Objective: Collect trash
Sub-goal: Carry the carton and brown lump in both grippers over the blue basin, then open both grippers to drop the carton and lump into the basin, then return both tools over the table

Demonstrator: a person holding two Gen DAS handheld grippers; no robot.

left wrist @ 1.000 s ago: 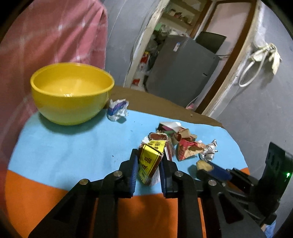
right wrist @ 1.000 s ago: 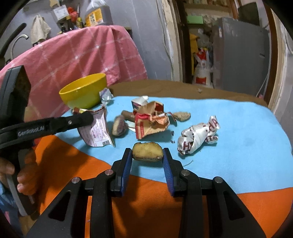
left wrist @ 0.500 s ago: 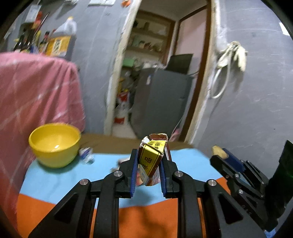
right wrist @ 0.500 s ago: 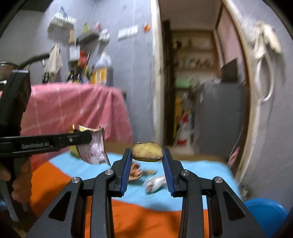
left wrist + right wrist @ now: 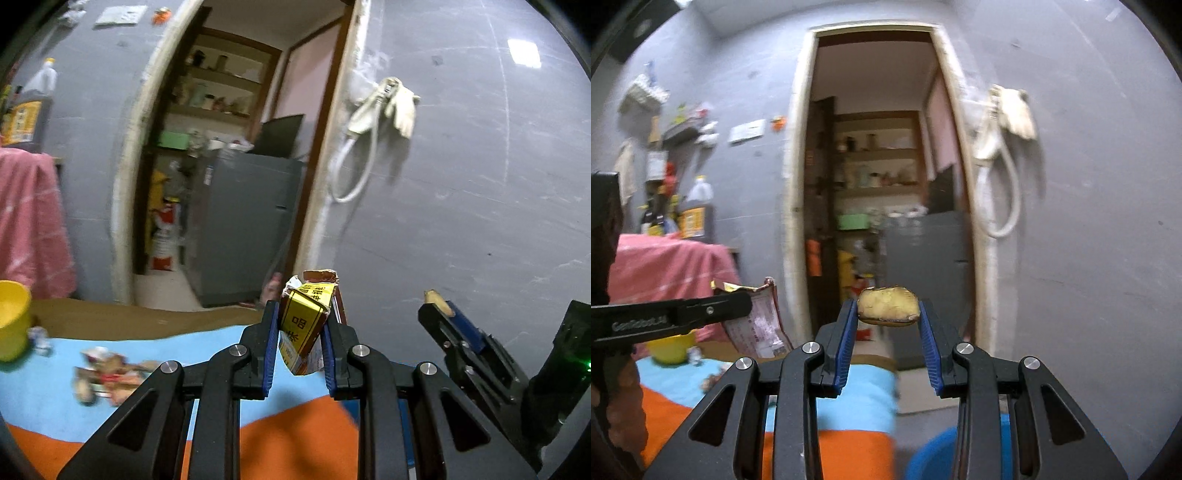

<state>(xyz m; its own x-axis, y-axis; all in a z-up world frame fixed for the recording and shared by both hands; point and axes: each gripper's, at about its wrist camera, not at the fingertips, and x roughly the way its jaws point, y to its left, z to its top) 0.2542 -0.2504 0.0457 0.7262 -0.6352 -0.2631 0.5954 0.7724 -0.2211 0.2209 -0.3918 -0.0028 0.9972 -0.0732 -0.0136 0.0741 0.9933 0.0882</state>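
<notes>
The left tongs [image 5: 298, 345] clench a crumpled yellow carton [image 5: 304, 325], while the right tongs [image 5: 888, 332] beside them grip a potato piece [image 5: 888, 307].

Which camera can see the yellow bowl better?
The left wrist view is better: the yellow bowl shows its side and rim at the left edge, though cut off. In the right wrist view the left gripper and its crumpled wrapper hide most of it.

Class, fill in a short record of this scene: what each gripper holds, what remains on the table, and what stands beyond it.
left gripper: shut on a crumpled yellow carton
right gripper: shut on a food scrap
table: yellow bowl, scattered wrappers
below right gripper: blue bin
beyond: open doorway
</notes>
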